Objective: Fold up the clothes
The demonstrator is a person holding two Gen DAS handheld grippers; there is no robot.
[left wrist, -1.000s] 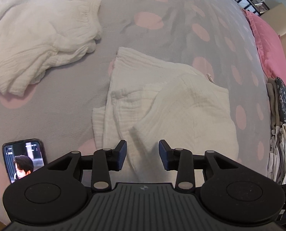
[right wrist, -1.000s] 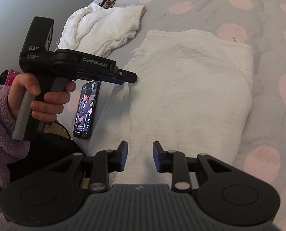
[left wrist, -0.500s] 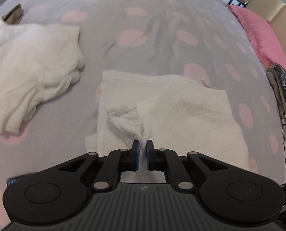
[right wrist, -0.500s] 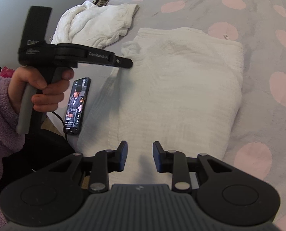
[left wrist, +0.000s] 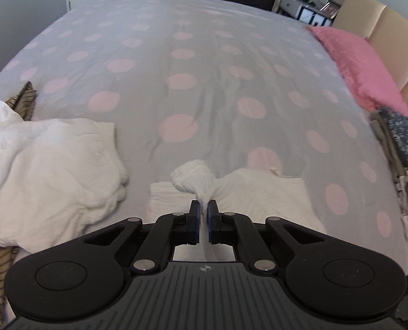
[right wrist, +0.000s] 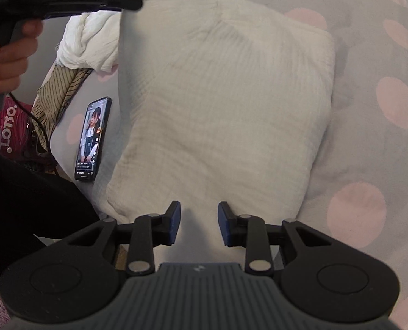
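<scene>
A white crinkled garment lies folded on the grey bed with pink dots. My left gripper is shut on a bunched edge of this white garment and holds it lifted above the rest of the cloth. In the right wrist view the left gripper is at the top left, with the cloth hanging from it. My right gripper is open and empty, low over the near edge of the garment.
A second crumpled white garment lies to the left over a striped cloth. A phone with a lit screen lies by the bed edge. A pink pillow and a stack of folded clothes are at the right.
My left gripper closed on the garment's left edge and has lifted it up and over towards the right. My right gripper stayed open near the garment's near edge.
</scene>
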